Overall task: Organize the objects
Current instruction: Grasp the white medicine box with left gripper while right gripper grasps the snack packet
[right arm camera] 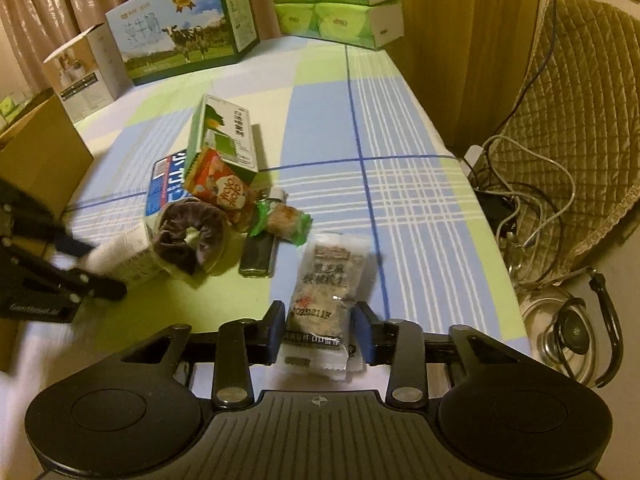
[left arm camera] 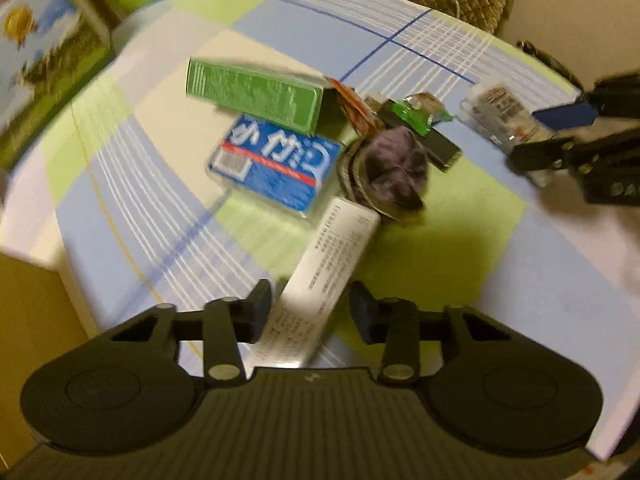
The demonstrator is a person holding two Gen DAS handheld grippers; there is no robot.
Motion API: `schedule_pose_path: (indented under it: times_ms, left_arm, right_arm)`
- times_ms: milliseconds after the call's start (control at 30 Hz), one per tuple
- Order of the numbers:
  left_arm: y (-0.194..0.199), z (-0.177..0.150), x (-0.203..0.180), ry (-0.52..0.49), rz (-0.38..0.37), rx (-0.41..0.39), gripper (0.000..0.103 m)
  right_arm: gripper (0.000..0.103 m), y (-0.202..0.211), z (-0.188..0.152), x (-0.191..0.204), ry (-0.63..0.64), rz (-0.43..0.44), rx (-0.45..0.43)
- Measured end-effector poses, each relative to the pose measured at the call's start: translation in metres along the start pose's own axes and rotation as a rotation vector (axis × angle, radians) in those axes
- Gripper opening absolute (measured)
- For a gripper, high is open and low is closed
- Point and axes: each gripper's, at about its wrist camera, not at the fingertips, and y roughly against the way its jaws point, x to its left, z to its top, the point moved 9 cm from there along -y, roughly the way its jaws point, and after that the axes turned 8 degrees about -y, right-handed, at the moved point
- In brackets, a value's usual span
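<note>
My left gripper straddles a long white box with printed text; the fingers touch its sides and appear to grip it. It also shows at the left of the right wrist view. My right gripper is shut on a clear snack packet with dark print, also visible in the left wrist view. A pile lies mid-table: green box, blue pack, dark scrunchie, orange snack bag, green-wrapped snack, black lighter.
The checked tablecloth covers the table. A milk carton box, a white box and green tissue packs stand at the far edge. A cardboard box sits left. A quilted chair, cables and a kettle are right.
</note>
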Motion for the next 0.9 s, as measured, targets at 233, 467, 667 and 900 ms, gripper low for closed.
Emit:
schedule_pose_path:
  times_ms: [233, 467, 667, 900]
  left_arm:
    - [0.024, -0.010, -0.021, 0.181, -0.094, -0.085, 0.022]
    - [0.025, -0.013, -0.025, 0.249, 0.006, -0.176, 0.023]
    - [0.023, -0.020, -0.026, 0.280, 0.025, -0.228, 0.023]
    - [0.013, -0.023, -0.027, 0.296, 0.008, -0.215, 0.022]
  right_arm:
    - [0.033, 0.009, -0.016, 0.015, 0.033, 0.038, 0.013]
    - [0.036, 0.003, -0.014, 0.014, 0.052, 0.005, -0.015]
    - [0.038, -0.006, -0.017, 0.019, 0.091, -0.011, -0.004]
    - [0.036, -0.011, -0.017, 0.025, 0.136, -0.026, -0.014]
